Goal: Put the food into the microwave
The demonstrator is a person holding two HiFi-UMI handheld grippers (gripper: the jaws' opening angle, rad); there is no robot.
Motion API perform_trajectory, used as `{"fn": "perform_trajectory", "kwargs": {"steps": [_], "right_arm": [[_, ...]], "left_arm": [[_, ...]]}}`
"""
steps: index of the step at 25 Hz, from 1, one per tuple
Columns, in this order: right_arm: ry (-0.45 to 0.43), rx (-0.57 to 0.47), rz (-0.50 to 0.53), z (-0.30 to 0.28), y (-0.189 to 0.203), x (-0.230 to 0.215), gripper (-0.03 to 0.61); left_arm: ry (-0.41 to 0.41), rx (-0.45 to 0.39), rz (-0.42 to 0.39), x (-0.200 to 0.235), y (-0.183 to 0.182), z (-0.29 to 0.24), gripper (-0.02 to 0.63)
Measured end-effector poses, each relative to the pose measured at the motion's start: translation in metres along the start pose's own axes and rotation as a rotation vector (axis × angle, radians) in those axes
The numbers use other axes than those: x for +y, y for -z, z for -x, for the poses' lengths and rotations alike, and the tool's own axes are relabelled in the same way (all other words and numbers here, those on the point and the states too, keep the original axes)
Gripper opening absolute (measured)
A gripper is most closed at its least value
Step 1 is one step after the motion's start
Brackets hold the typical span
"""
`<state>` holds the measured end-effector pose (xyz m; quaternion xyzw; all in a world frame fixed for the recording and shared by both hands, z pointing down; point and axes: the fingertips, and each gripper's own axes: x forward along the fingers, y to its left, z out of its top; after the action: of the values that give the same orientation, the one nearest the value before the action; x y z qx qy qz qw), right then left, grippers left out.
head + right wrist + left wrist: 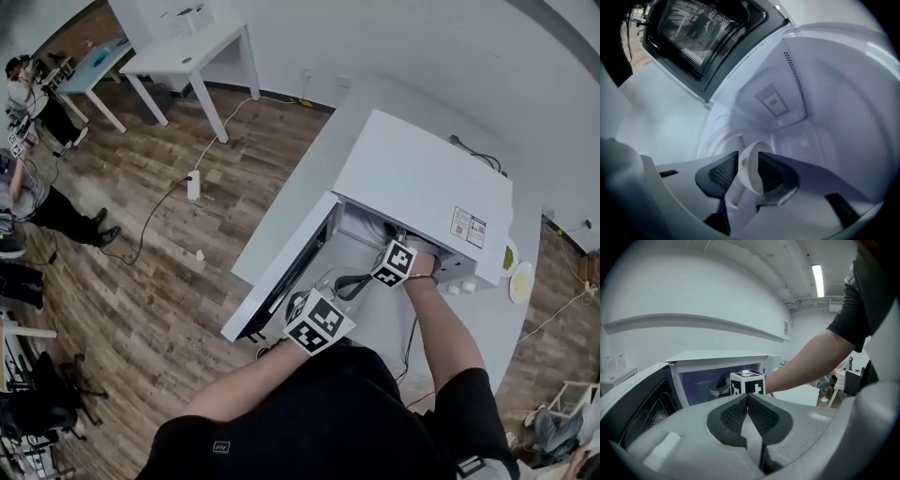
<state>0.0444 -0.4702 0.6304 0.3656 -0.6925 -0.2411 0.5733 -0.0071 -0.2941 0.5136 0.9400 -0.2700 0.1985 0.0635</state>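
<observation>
A white microwave (422, 187) stands on a white table (309, 178) with its door (281, 281) swung open to the left. My right gripper (748, 161) reaches into the cavity, just above the glass turntable (717, 136). The rim of a white bowl (751, 173) lies between its spread jaws, which look eased off it. From the left gripper view the bowl (717, 387) shows inside the cavity behind the right gripper's marker cube (746, 383). My left gripper (747, 397) hangs in front of the opening, shut and empty.
A pale plate (521, 281) lies on the table right of the microwave. More white tables (187, 52) stand at the back left. People (37, 197) stand at the far left. A power strip (193, 185) with cable lies on the wooden floor.
</observation>
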Motion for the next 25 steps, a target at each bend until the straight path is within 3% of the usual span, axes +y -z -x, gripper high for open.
{"fn": "perform_trajectory", "kwargs": {"steps": [5, 11, 14, 20, 25], "right_arm": [[0.059, -0.088, -0.149, 0.048, -0.020, -0.001, 0.141], [0.005, -0.157, -0.320, 0.127, -0.051, 0.042, 0.138], [-0.008, -0.193, -0.435, 0.164, -0.054, 0.046, 0.128], [-0.045, -0.273, -0.621, 0.243, -0.036, 0.066, 0.095], [-0.118, -0.392, -0.781, 0.312, -0.006, 0.086, 0.094]], "left_arm": [[0.081, -0.057, 0.043, -0.016, -0.010, 0.025, 0.009], [0.146, -0.114, 0.117, -0.018, -0.011, 0.057, 0.009], [0.156, -0.120, 0.113, -0.023, -0.016, 0.061, 0.009], [0.129, -0.133, 0.083, -0.056, -0.026, 0.078, 0.009], [0.063, -0.134, 0.141, -0.101, -0.022, 0.086, 0.009]]}}
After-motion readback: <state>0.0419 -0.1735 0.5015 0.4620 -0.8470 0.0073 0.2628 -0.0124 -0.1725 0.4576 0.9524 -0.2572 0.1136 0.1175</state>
